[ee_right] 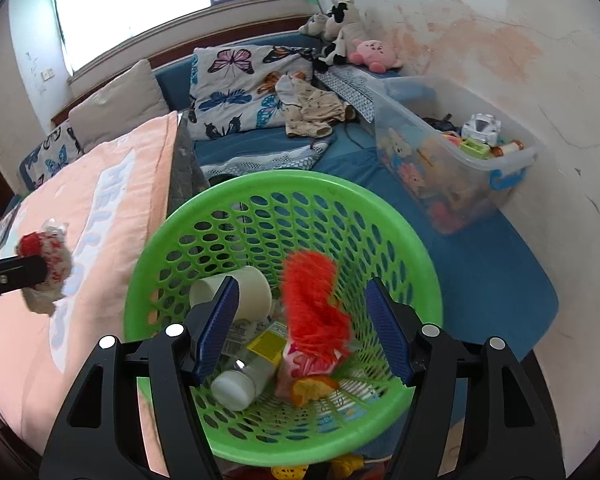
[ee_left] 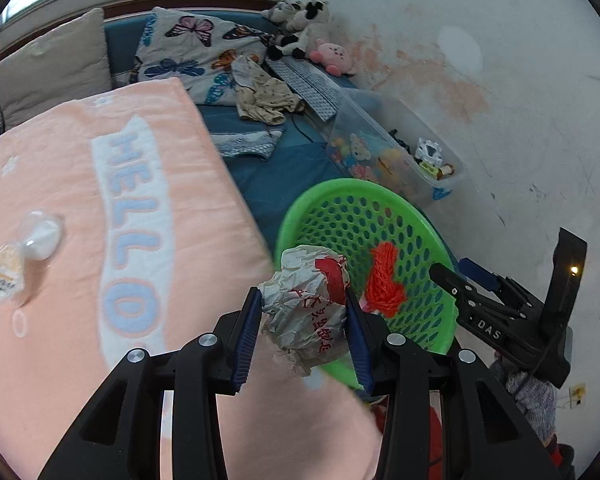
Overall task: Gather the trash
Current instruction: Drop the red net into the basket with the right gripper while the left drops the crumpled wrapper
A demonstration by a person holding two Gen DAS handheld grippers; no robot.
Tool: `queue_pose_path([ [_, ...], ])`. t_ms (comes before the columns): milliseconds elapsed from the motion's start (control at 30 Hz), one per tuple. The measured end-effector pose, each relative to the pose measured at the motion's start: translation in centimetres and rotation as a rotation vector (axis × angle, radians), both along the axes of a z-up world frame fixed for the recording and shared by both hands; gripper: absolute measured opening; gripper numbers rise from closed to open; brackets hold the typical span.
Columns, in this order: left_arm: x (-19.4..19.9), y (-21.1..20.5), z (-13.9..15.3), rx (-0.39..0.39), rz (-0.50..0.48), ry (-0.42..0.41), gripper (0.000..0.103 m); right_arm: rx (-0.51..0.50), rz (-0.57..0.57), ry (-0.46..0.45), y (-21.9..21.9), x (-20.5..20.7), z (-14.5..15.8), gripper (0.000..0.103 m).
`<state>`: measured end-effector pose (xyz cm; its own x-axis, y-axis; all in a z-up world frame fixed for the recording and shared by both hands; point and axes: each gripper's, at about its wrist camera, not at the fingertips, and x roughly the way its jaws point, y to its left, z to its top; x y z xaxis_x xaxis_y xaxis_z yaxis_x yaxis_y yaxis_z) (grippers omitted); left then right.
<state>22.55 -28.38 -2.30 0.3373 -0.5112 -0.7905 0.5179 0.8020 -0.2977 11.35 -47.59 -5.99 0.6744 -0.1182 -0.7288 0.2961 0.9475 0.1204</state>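
My left gripper is shut on a crumpled white and red paper wrapper, held at the left rim of the green perforated basket. The wrapper also shows at the left of the right wrist view. My right gripper is open and empty, right above the basket. The basket holds an orange-red mesh bag, a white paper cup, a plastic bottle and a pink wrapper. A clear plastic wrapper lies on the pink HELLO towel.
A blue bed holds butterfly pillows, crumpled clothes, plush toys and a clear toy bin along the stained white wall. The right gripper's body shows beside the basket.
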Motion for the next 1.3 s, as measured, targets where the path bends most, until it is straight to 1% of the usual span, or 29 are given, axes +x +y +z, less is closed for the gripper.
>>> queue_pose_path([
  [233, -0.1, -3.8, -1.4, 0.005, -0.052, 0.037, 0.040, 0.005, -0.014, -0.031, -0.7, -2.3, 0.7, 0.068],
  [367, -0.2, -6.0, -2.5, 0.020, -0.082, 0.049, 0.041, 0.014, -0.019, -0.043, -0.9, -3.3, 0.9, 0.069],
  [500, -0.3, -7.4, -3.4, 0.019, -0.109, 0.073, 0.044, 0.023, -0.024, -0.051, -1.0, -3.9, 0.9, 0.069],
  [633, -0.4, -8.1, -3.9, 0.021, -0.126, 0.076, 0.047, 0.034, -0.024, -0.054, -1.1, -4.1, 0.7, 0.069],
  [733, -0.5, -8.1, -4.0, 0.016, -0.131, 0.073, 0.052, 0.039, -0.019, -0.054, -1.0, -4.0, 0.6, 0.069],
  [800, -0.6, -7.8, -3.9, 0.005, -0.132, 0.069, 0.053, 0.044, -0.012, -0.056, -0.8, -3.9, 0.6, 0.069],
  [867, -0.8, -7.5, -3.7, 0.002, -0.136, 0.063, 0.060, 0.042, -0.007, -0.059, -0.5, -4.0, 0.6, 0.069],
  [1167, -1.4, -4.6, -2.2, 0.021, -0.096, -0.005, 0.060, 0.031, 0.037, -0.068, 1.7, -3.9, 1.4, 0.069],
  [1300, -1.5, -2.3, -1.4, 0.022, -0.057, -0.032, 0.060, 0.019, 0.068, -0.072, 3.1, -3.6, 1.8, 0.069],
])
